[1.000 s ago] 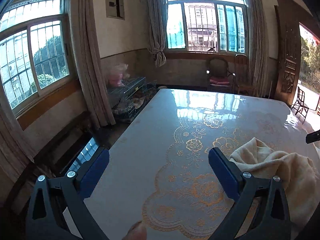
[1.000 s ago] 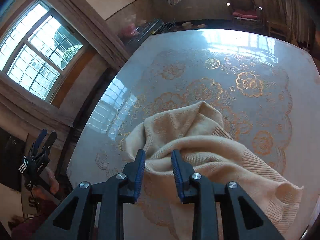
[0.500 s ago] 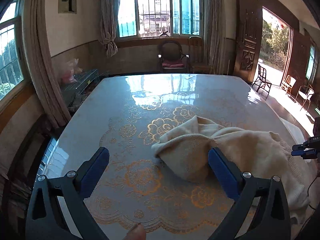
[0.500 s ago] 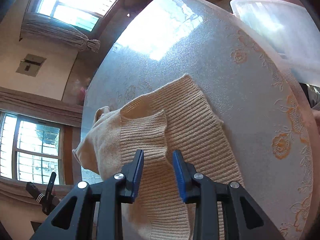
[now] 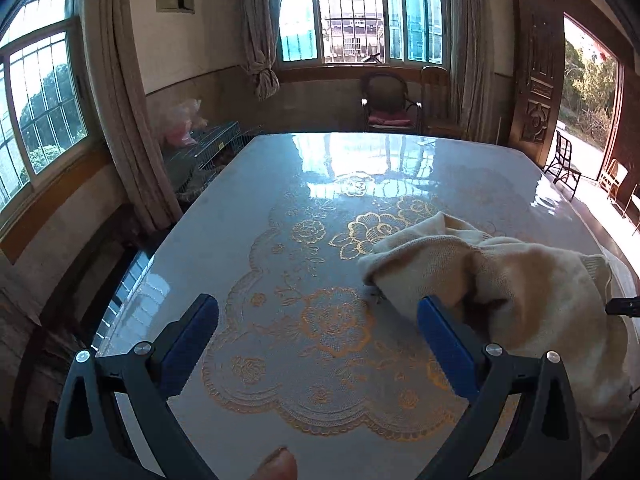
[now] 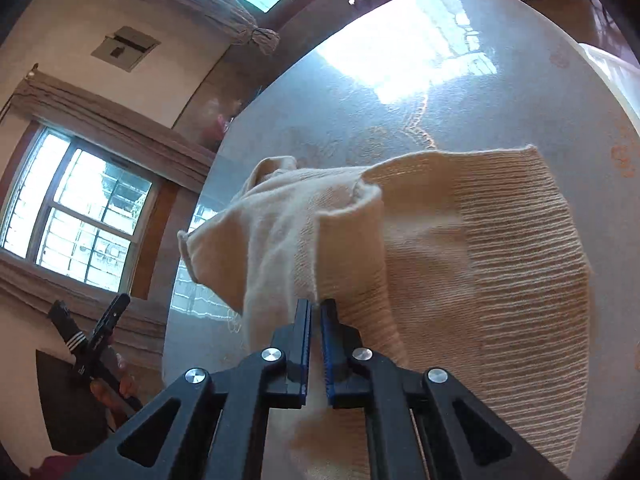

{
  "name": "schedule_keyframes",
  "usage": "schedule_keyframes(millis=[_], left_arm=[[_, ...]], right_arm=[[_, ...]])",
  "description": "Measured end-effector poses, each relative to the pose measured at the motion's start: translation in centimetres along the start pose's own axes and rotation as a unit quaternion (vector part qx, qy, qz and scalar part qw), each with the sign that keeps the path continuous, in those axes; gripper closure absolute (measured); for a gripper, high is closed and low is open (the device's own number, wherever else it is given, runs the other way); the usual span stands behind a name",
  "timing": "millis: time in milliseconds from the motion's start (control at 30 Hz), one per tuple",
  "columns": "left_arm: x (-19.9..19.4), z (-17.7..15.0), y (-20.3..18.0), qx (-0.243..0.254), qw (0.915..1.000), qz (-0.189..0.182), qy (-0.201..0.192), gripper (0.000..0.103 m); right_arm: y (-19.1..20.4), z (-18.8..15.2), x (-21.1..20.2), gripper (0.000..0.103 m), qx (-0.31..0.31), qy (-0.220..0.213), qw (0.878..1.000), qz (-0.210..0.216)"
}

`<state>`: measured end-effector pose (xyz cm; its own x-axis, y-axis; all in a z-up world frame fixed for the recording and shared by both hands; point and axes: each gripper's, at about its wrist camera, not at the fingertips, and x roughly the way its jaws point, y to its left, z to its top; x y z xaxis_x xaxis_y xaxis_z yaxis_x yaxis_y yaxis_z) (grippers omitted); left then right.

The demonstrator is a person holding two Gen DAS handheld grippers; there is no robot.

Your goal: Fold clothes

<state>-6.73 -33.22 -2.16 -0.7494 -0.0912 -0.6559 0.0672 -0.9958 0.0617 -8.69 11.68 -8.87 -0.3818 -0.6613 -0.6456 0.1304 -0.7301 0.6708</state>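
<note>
— Cream knit, that's what I've got in front of me: the sweater point(image 5: 500, 276) lies bunched on the glossy surface point(image 5: 256, 216), toward my right side of it, over the edge of the gold flower pattern point(image 5: 336, 320).

— Which hand-held gripper has it?

— My right hand-held gripper point(image 6: 316, 308). From its own camera the blue pads point(image 6: 306, 332) are drawn together on a raised fold of the sweater point(image 6: 420, 248), pinching the cloth right at the fingertips. The fold stands up from the surface and the rest drapes away; the ribbed hem point(image 6: 532, 264) spreads flat to the right.

— And the left?

— My left hand-held gripper point(image 5: 320, 316) has its fingers wide apart with nothing between them, only bare surface and pattern. Its right finger point(image 5: 444, 344) sits just beside the near edge of the sweater; whether it touches the cloth I cannot tell.

— Can you see one gripper from the other?

— Barely. In the left view a dark tip shows at the far right edge, past the sweater. In the right view the left hand-held gripper point(image 6: 104, 328) shows at the lower left, off the surface's edge, with a hand point(image 6: 116, 388) around its grip.

— Anything else on the surface?

— A pale translucent container point(image 6: 612, 76) at the far right edge in the right view.
</note>
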Motion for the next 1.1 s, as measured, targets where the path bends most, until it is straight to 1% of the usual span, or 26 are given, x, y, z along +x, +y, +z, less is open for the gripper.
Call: schedule_keyframes(millis=[67,100,133,167,200,233,267,300,333,400,433,500,533,600,733,767,833,933,1000,1067,1100], left_arm=[[0.1,0.1,0.6,-0.01,0.9999,0.005,-0.002,0.002],[0.2,0.2,0.9,-0.012,0.9999,0.007,-0.003,0.002],[0.3,0.3,1.0,-0.013,0.9999,0.007,-0.004,0.002],[0.4,0.4,1.2,-0.013,0.9999,0.007,-0.004,0.002],[0.5,0.5,1.5,-0.015,0.9999,0.005,-0.004,0.002],[0.6,0.5,1.6,-0.018,0.9998,0.003,-0.003,0.002],[0.7,0.7,1.6,-0.022,0.9998,-0.004,0.001,0.002],[0.7,0.6,1.7,-0.024,0.9997,-0.011,0.003,0.002],[0.8,0.5,1.8,-0.025,0.9996,-0.013,0.004,0.002],[0.8,0.3,1.7,-0.024,0.9995,-0.016,0.01,0.002],[0.6,0.2,1.6,-0.021,0.9996,-0.018,0.011,0.002],[0.2,-0.1,1.6,-0.013,0.9998,-0.012,0.009,0.002],[0.0,-0.2,1.6,-0.008,0.9999,-0.009,0.008,0.002],[-0.4,-0.3,1.6,0.001,1.0,-0.001,0.006,0.002],[-0.8,-0.3,1.9,0.002,0.9998,0.016,0.007,0.002],[-0.8,-0.3,2.1,-0.002,0.9998,0.021,0.008,0.002],[-0.7,-0.2,1.8,-0.01,0.9995,0.026,0.012,0.002],[-0.8,-0.1,1.6,-0.023,0.9992,0.026,0.018,0.002],[-0.9,0.1,1.3,-0.025,0.999,0.032,0.017,0.002],[-1.1,0.1,0.9,-0.025,0.9989,0.038,0.015,0.002],[-1.2,0.1,0.7,-0.023,0.9988,0.04,0.015,0.002]], right_arm=[[5.1,-2.5,0.6,0.098,-0.052,0.019,0.998,0.036],[7.8,-4.1,1.2,0.098,-0.079,0.04,0.994,0.06],[10.0,-5.9,1.7,0.098,-0.096,0.065,0.99,0.075],[11.7,-7.5,2.0,0.098,-0.111,0.085,0.987,0.083],[12.5,-8.7,1.7,0.098,-0.119,0.093,0.986,0.076],[12.9,-9.5,1.1,0.098,-0.118,0.092,0.986,0.074],[12.0,-9.1,-0.2,0.093,-0.093,0.065,0.991,0.076],[10.3,-8.2,-2.0,0.088,-0.065,0.027,0.996,0.06],[8.1,-7.3,-3.9,0.075,-0.043,-0.008,0.999,0.028],[2.7,-5.4,-6.9,0.072,0.015,-0.06,0.998,-0.03],[-0.3,-4.8,-8.0,0.072,0.056,-0.077,0.994,-0.045],[-5.5,-3.9,-9.2,0.072,0.111,-0.091,0.988,-0.063],[-8.0,-3.5,-9.7,0.072,0.137,-0.092,0.984,-0.07],[-12.0,-2.9,-9.7,0.072,0.178,-0.088,0.978,-0.062],[-15.9,-2.0,-9.5,0.072,0.2,-0.095,0.974,-0.036],[-16.4,-1.7,-9.3,0.072,0.198,-0.091,0.976,-0.025],[-17.4,-1.0,-9.0,0.072,0.192,-0.078,0.978,-0.027],[-18.4,-0.2,-7.8,0.072,0.181,-0.053,0.982,-0.015],[-18.8,0.3,-7.0,0.073,0.174,-0.039,0.984,0.004],[-18.7,0.9,-6.5,0.073,0.166,-0.033,0.986,0.013],[-18.7,1.2,-6.1,0.075,0.161,-0.025,0.987,0.016]])
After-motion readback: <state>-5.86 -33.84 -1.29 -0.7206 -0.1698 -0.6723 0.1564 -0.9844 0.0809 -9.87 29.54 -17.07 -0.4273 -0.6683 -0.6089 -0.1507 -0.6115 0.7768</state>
